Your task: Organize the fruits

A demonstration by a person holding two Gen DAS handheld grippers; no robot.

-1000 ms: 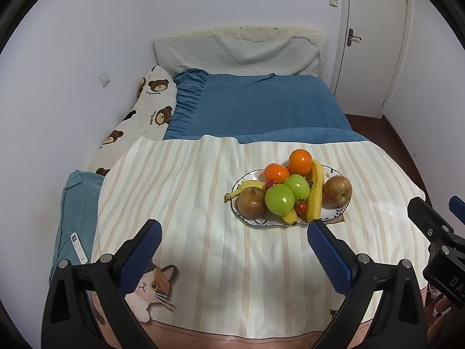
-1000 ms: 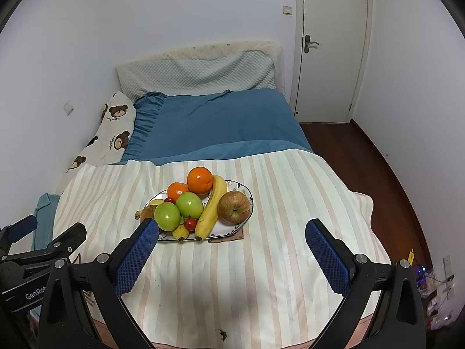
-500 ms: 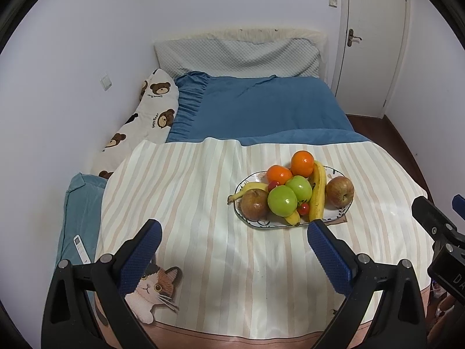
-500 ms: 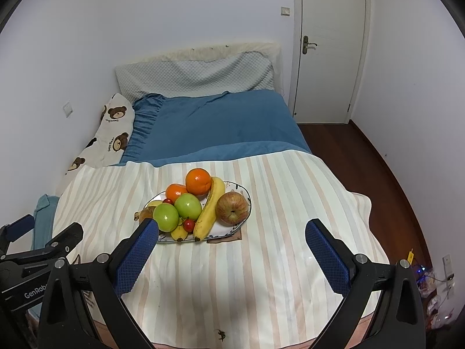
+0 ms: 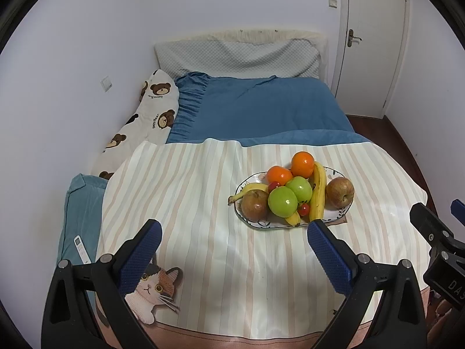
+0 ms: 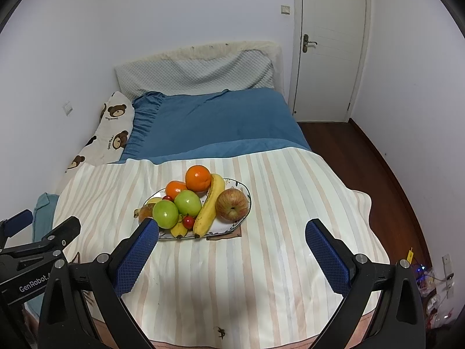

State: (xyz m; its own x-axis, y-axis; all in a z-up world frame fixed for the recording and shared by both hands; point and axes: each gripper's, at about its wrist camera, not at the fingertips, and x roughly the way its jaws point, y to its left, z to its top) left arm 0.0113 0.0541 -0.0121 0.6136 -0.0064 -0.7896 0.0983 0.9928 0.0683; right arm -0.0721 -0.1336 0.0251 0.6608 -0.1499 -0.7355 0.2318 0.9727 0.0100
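Two grippers, both empty, jaws wide apart: left gripper (image 5: 232, 250) at lower centre of its view, right gripper (image 6: 232, 247) likewise. Plate (image 5: 337, 216) of fruit right of centre on striped cloth (image 5: 189, 203): red apple (image 5: 255, 205), green apples (image 5: 282, 201), oranges (image 5: 302, 160), banana (image 5: 318, 195), second red apple (image 5: 339, 192)

wrist views, above bed (image 5: 255, 110); shared plate (image 6: 244, 193)

"GenRobot" on left tongs (image 6: 43, 234) body, "DAS" on right tongs (image 5: 436, 218) body
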